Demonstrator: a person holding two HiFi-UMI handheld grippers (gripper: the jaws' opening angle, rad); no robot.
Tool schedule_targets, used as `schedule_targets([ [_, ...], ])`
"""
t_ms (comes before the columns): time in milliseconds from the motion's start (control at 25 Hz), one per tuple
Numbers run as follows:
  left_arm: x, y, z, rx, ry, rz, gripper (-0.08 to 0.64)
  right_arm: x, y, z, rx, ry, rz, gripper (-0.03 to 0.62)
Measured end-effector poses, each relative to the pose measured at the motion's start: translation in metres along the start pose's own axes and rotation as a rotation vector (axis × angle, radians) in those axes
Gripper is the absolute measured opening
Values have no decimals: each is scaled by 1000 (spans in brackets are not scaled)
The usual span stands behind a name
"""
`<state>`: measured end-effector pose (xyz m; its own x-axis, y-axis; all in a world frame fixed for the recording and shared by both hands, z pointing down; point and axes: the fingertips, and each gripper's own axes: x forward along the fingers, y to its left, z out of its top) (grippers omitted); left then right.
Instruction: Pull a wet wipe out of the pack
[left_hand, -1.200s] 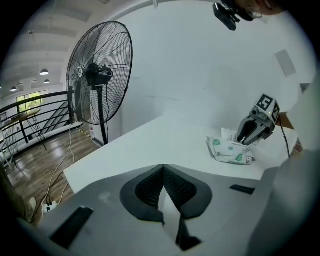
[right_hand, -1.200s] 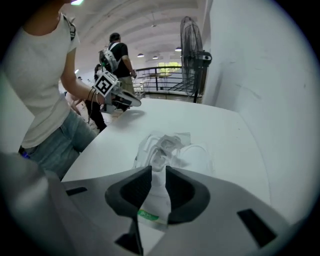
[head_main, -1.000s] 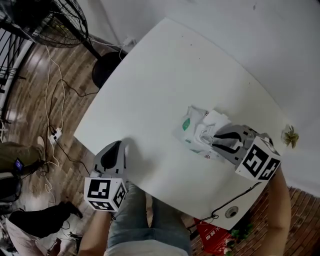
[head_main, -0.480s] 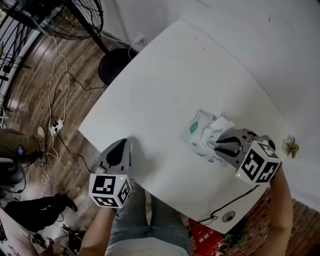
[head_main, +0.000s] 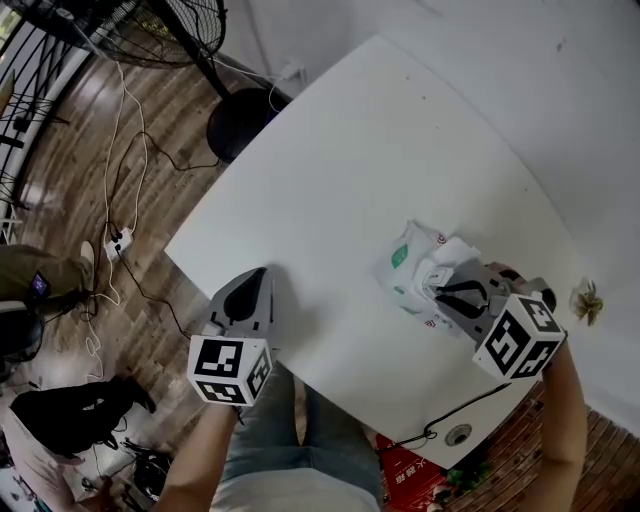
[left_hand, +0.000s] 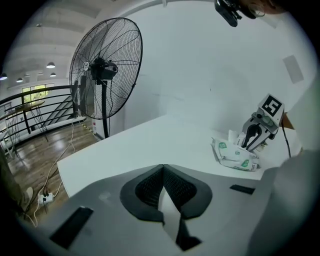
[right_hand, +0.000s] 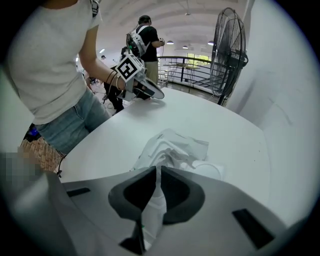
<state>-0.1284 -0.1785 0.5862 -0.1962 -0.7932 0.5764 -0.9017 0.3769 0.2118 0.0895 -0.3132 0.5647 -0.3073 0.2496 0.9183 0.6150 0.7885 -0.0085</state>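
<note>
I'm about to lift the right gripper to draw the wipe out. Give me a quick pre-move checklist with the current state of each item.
1. Grip on the wet wipe: ok. The right gripper has its jaws closed on the white sheet.
2. Wipe out of the pack: not ok. It is bunched at the pack's opening.
3. Pack held down: not ok. The left gripper is shut and empty near the table edge, apart from the pack, so the pack may lift with the pull.
4. Single wipe caught: cannot tell. The folds are too crumpled to count.
</note>
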Motion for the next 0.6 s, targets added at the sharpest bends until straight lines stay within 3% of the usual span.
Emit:
schedule_targets([
  [600,1,-4,18,13,-12,-23,2,-1,3,-2,79,-5,-10,5],
])
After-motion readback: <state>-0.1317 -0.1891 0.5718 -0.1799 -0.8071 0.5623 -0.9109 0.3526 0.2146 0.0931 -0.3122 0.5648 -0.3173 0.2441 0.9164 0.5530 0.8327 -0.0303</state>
